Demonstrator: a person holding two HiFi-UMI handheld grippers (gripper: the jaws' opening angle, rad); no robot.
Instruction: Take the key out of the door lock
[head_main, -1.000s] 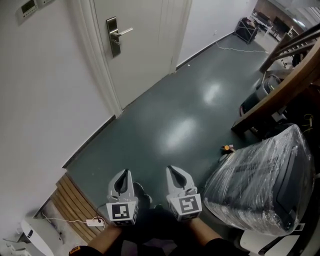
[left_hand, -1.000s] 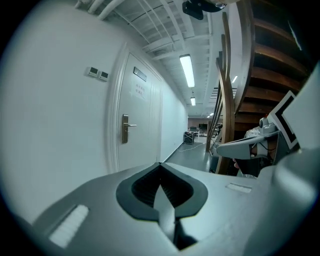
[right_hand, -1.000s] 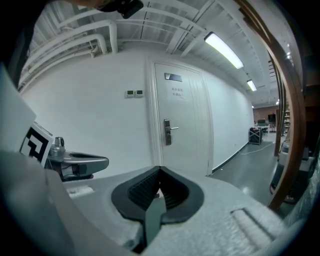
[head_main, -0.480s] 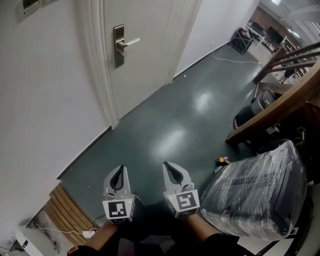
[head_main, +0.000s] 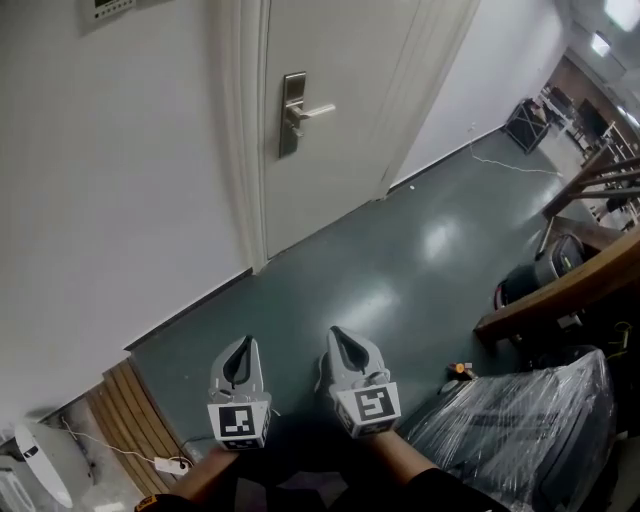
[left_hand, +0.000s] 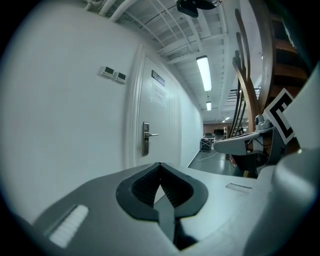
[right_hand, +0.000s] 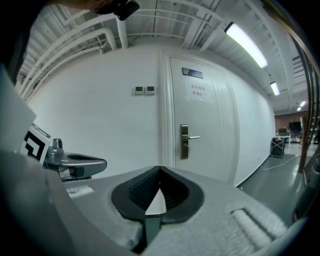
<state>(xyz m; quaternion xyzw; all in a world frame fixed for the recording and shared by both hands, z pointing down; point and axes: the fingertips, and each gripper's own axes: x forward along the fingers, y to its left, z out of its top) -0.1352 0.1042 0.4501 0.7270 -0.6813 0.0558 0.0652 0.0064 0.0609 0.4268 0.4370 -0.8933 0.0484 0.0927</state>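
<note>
The white door (head_main: 340, 110) stands shut, far ahead of both grippers. Its metal lock plate (head_main: 292, 113) carries a lever handle (head_main: 312, 110); the plate also shows in the left gripper view (left_hand: 145, 138) and the right gripper view (right_hand: 184, 141). A key is too small to make out at this distance. My left gripper (head_main: 243, 347) and right gripper (head_main: 338, 336) hang side by side low over the dark floor, both shut with nothing between their jaws. The tips (left_hand: 160, 165) (right_hand: 160, 170) point towards the door.
A plastic-wrapped bulky object (head_main: 520, 430) sits at the lower right, with a wooden stair rail (head_main: 570, 290) behind it. Wooden slats (head_main: 140, 415) and a white cable plug (head_main: 165, 465) lie at the lower left. The dark green floor (head_main: 380, 280) runs up to the door.
The view has swung towards the door: the lock plate now sits further right and lower in the head view. Both grippers stay shut and side by side.
</note>
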